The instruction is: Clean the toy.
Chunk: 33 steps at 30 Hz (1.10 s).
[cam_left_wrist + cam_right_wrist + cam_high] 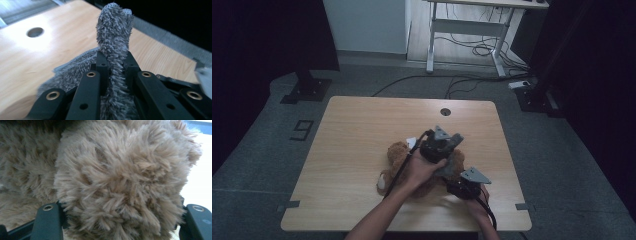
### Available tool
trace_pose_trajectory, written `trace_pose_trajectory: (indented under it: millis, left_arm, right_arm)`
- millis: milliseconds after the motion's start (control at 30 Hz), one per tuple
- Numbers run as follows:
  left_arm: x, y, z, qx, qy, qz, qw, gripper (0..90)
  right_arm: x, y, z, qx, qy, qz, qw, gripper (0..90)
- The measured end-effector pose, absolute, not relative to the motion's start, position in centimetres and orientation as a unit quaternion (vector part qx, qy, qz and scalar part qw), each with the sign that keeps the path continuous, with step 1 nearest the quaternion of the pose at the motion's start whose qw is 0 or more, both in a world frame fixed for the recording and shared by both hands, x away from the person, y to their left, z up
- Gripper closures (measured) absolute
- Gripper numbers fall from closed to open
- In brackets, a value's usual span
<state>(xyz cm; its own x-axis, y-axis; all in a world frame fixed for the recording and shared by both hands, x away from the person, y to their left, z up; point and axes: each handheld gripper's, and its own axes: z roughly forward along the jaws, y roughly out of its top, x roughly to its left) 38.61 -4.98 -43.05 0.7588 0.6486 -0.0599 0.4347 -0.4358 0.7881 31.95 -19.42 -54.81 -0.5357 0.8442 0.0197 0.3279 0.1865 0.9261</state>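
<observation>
Near the front of the wooden worktop (362, 130) lies a brown plush toy (399, 152). Its grey fuzzy cloth (113, 37) is clamped between the left gripper's (447, 145) jaws above it, while the right gripper (462, 187) grasps a rounded brown plush limb (120, 185).

A wooden table (362, 130) with a cable hole (445, 112) stands on grey carpet (272, 145). Behind it are a white desk frame (467, 30), loose cables (472, 50), black curtains (262, 35) and a pale wall (362, 25).
</observation>
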Motion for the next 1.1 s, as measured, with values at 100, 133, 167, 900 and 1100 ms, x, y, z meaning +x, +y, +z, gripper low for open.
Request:
trace_pose_trajectory:
  millis: [100, 133, 167, 900, 1100]
  left_arm:
    - [39.3, -6.3, -45.4, 0.850, 0.328, 0.143, 0.387, 78.6]
    - [39.5, -6.0, -45.8, 0.842, 0.337, 0.136, 0.400, 78.7]
    - [39.5, -5.7, -45.8, 0.835, 0.346, 0.124, 0.409, 78.8]
    - [40.4, 9.1, -46.6, 0.784, 0.452, 0.150, 0.397, 79.3]
    - [40.1, 12.1, -47.9, 0.774, 0.475, 0.152, 0.389, 79.4]
  right_arm:
    - [31.9, -19.5, -54.8, 0.407, 0.725, 0.491, 0.259, 32.8]
    - [32.0, -19.5, -54.8, 0.410, 0.725, 0.491, 0.257, 32.8]
    - [32.1, -19.6, -54.8, 0.413, 0.724, 0.492, 0.252, 32.8]
    - [31.9, -19.2, -54.8, 0.408, 0.725, 0.489, 0.264, 33.2]
    - [31.9, -19.2, -54.8, 0.409, 0.724, 0.489, 0.264, 33.3]
